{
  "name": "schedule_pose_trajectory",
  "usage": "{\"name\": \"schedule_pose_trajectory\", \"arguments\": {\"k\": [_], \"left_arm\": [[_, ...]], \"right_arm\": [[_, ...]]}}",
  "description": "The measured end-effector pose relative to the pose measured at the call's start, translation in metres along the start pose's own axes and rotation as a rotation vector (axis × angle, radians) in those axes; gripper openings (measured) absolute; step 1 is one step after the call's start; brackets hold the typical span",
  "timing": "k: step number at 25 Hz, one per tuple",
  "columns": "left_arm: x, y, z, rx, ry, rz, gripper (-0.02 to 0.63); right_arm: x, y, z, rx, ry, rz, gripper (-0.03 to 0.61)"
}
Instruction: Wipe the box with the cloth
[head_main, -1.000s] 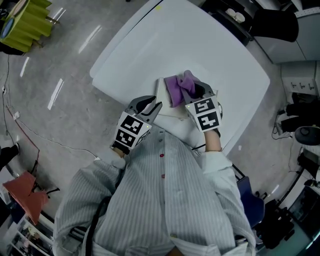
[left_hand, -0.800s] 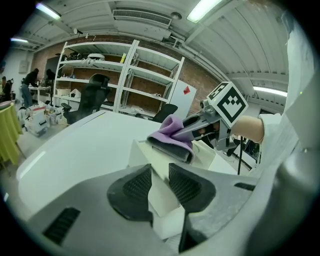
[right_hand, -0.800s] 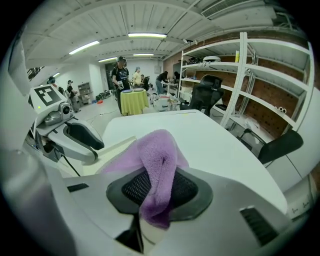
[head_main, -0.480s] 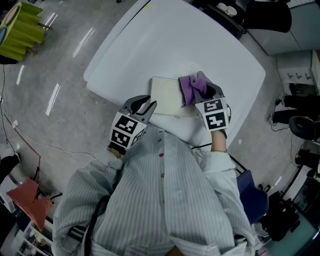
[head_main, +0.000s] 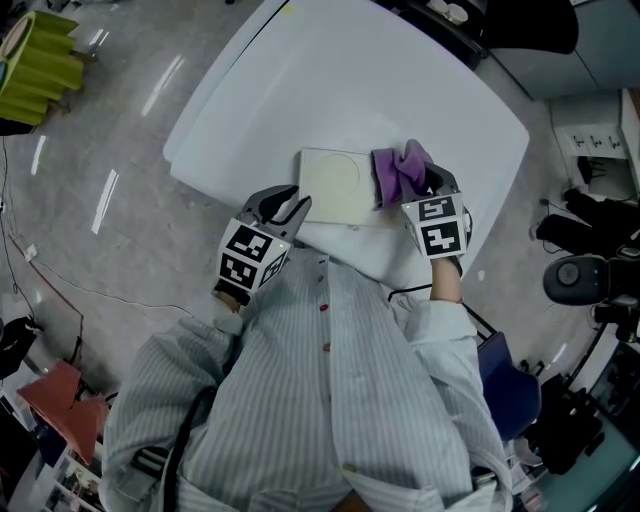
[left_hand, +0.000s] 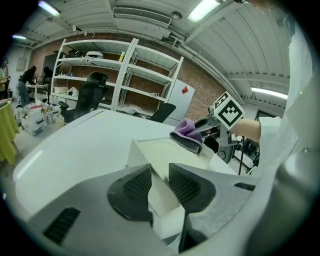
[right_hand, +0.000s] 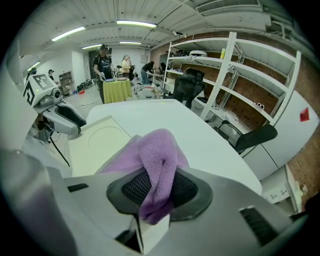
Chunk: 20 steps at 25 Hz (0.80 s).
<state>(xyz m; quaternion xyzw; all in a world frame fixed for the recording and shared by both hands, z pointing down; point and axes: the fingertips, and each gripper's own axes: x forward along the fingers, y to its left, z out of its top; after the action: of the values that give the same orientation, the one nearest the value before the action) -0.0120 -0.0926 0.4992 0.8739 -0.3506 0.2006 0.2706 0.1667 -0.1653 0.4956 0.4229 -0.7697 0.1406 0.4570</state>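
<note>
Right gripper (right_hand: 157, 187) has its jaws pressed together on a fold of the purple cloth (right_hand: 157, 150), which bulges up between the pads and drapes forward onto the right edge of the flat cream box (head_main: 335, 185). Left gripper (left_hand: 160, 182) is nearly closed, its two pads pinching the box's near left corner. That box lies flat on the white table (head_main: 400, 80), close to the edge nearest the person, whose striped shirt (head_main: 330, 400) fills the lower head view
</note>
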Motion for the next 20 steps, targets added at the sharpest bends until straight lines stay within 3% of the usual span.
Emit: {"name": "schedule_pose_trajectory", "arguments": {"k": [7, 11, 16, 20], "left_arm": [[-0.002, -0.001, -0.001, -0.004, -0.006, -0.005, 0.089], [0.001, 0.000, 0.000, -0.004, -0.007, -0.004, 0.089], [0.001, 0.000, 0.001, -0.008, -0.012, -0.004, 0.089], [0.000, -0.001, 0.001, -0.010, -0.014, -0.006, 0.089]], "right_arm": [[-0.006, 0.011, 0.009, -0.009, -0.006, 0.008, 0.098], [-0.011, 0.027, 0.032, -0.033, -0.060, 0.040, 0.098], [-0.015, 0.076, 0.072, -0.052, -0.164, 0.165, 0.098], [-0.008, 0.121, 0.090, -0.086, -0.185, 0.275, 0.098]]}}
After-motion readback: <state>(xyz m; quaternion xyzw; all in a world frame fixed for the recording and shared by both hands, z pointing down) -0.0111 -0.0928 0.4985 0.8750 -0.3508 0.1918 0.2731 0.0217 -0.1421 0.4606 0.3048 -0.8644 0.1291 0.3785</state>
